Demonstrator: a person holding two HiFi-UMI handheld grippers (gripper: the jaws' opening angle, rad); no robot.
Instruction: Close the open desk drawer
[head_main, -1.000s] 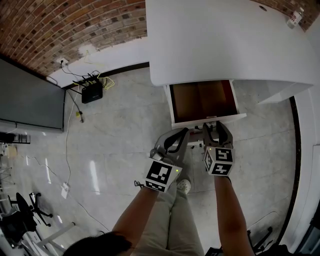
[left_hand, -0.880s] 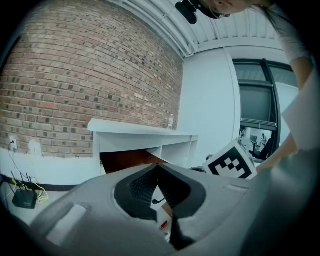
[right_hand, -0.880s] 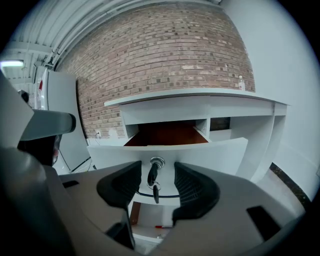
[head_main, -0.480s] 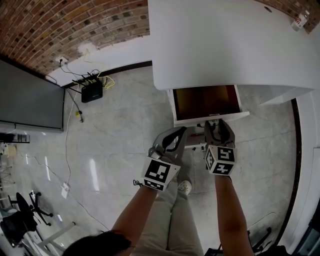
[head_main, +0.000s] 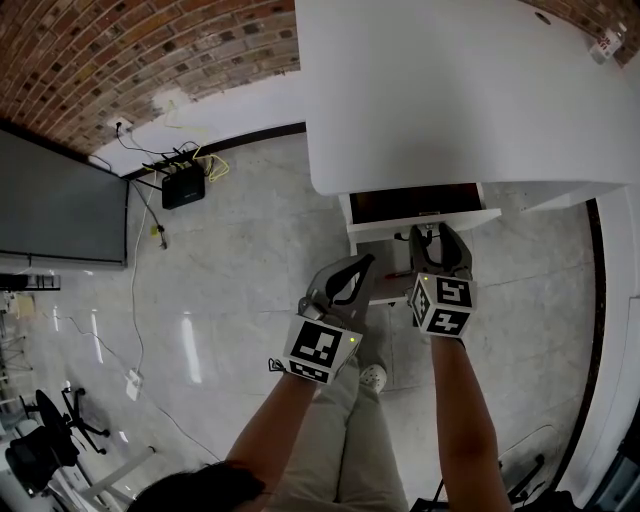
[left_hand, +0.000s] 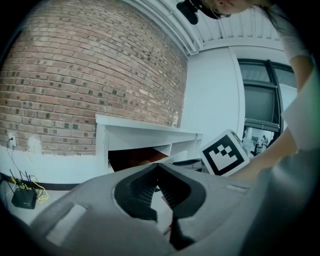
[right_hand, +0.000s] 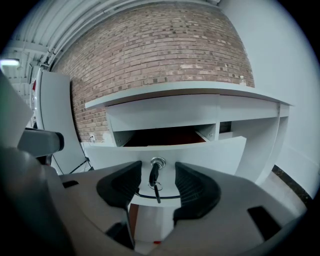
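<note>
A white desk has a drawer that stands a little way out, a narrow strip of its brown inside showing. My right gripper is open, its fingertips at the drawer's white front. A key hangs from the lock in line with the gap between its jaws. My left gripper hovers left of the right one, short of the drawer and off it, shut on nothing. In the left gripper view its fingertips meet, with the drawer beyond.
A black box with cables lies on the tiled floor by the brick wall. A dark panel stands at the left, an office chair at lower left. The person's legs and a shoe are below the grippers.
The drawer has slid well in under the desk, much less of its brown inside showing. My right gripper moved forward with the drawer front. The left gripper hardly moved.
</note>
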